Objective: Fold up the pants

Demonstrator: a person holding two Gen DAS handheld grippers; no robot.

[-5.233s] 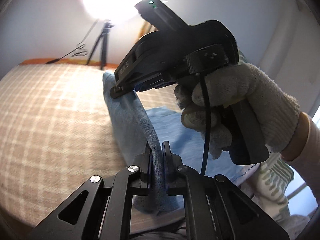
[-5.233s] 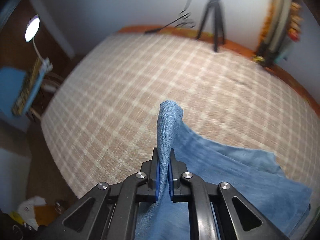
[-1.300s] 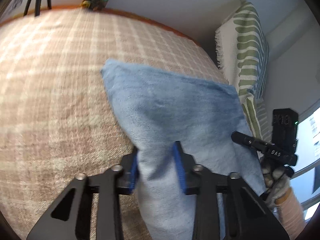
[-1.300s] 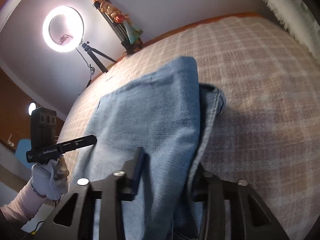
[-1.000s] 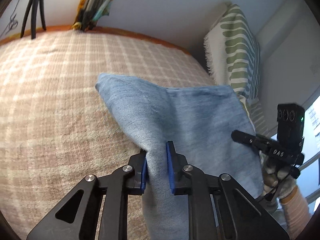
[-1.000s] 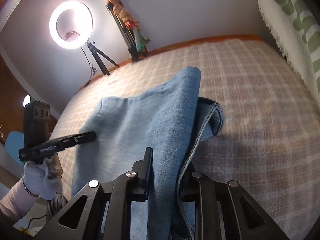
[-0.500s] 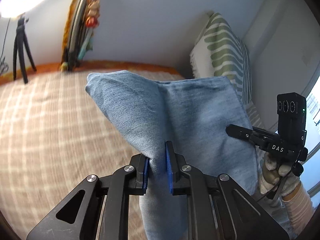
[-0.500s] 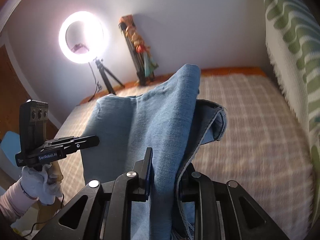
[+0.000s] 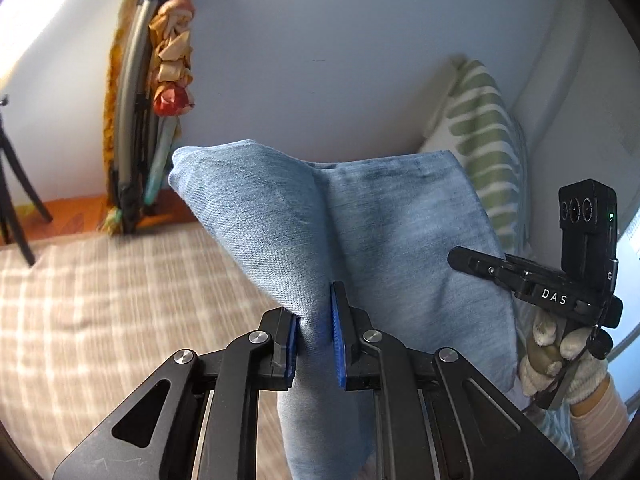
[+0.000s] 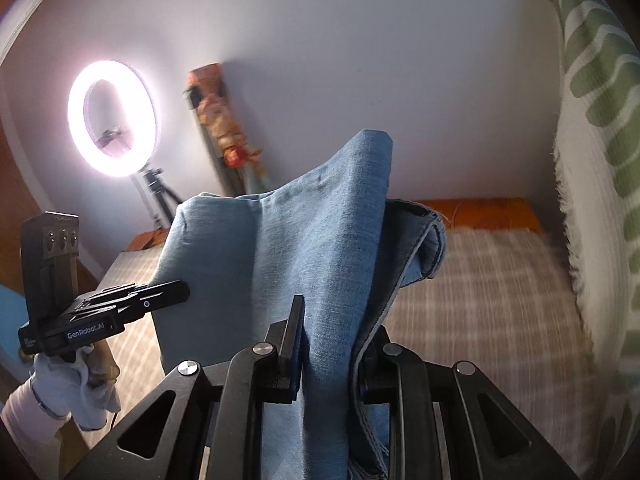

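Light blue denim pants (image 9: 384,240) hang folded between both grippers, lifted off the checked bed. My left gripper (image 9: 314,340) is shut on one gathered edge of the cloth, its blue pads pressing the fabric. In the right wrist view the pants (image 10: 304,248) drape over my right gripper (image 10: 330,344), which is shut on a thicker bunch with a hem (image 10: 430,240) curling to the right. Across the cloth each view shows the other gripper: the right one (image 9: 532,280) in a gloved hand (image 9: 556,356), and the left one (image 10: 100,312) in a gloved hand (image 10: 76,384).
The beige checked bed (image 9: 100,320) lies below. A green-striped white blanket (image 10: 600,160) hangs at the right. A lit ring light (image 10: 114,118) on a tripod and a colourful bundle (image 9: 160,92) lean against the pale wall behind.
Both grippers have risen with the pants, which have come off the bed and hang in front of the wall. The grips are unchanged.
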